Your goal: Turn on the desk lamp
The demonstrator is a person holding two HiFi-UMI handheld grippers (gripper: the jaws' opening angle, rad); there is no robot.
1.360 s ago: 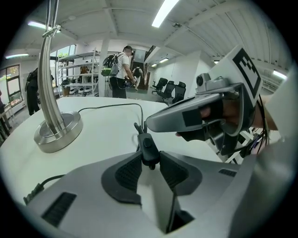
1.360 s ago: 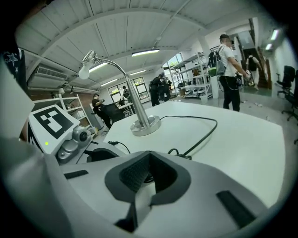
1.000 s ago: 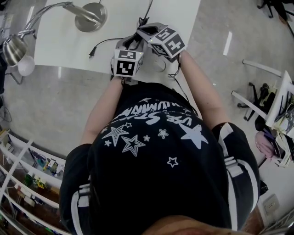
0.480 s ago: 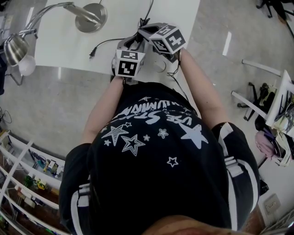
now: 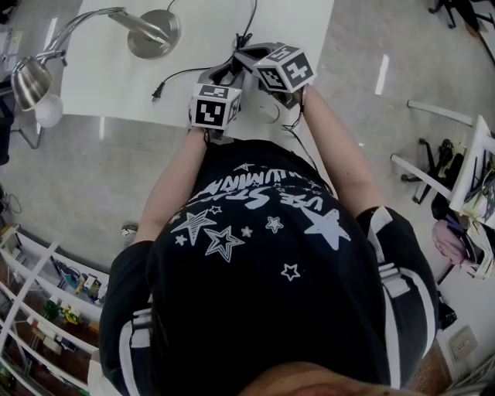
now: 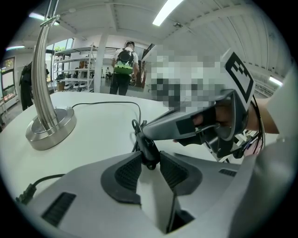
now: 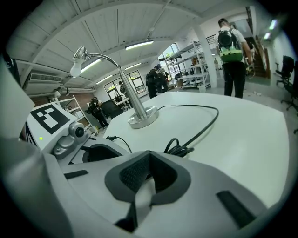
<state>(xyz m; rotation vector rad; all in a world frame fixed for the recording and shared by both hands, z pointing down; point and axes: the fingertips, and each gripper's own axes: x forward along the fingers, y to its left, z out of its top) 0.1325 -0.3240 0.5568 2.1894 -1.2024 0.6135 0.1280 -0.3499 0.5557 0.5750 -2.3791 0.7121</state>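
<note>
A silver desk lamp stands at the table's far left, with its round base (image 5: 153, 29) (image 6: 50, 129) (image 7: 142, 119) and its head and white bulb (image 5: 31, 87) hanging past the table edge. Its black cord (image 7: 205, 122) runs to a black inline switch (image 6: 148, 149). My left gripper (image 6: 150, 160) (image 5: 223, 76) is shut on that switch. My right gripper (image 7: 148, 160) (image 5: 246, 56) is shut with nothing between its pads, and its tip rests against the top of the switch (image 6: 153, 131). The cord's plug (image 5: 155, 93) (image 6: 25, 193) lies loose on the table.
The white table (image 5: 209, 23) carries a small coil of cord (image 7: 180, 149) beside the switch. Its near edge is right under my grippers. Shelving (image 5: 46, 294) stands at the lower left on the floor. People (image 6: 123, 65) stand farther back in the room.
Both grippers stay together at the switch and have only crept a little towards the far side of the table. The head view has shifted slightly.
</note>
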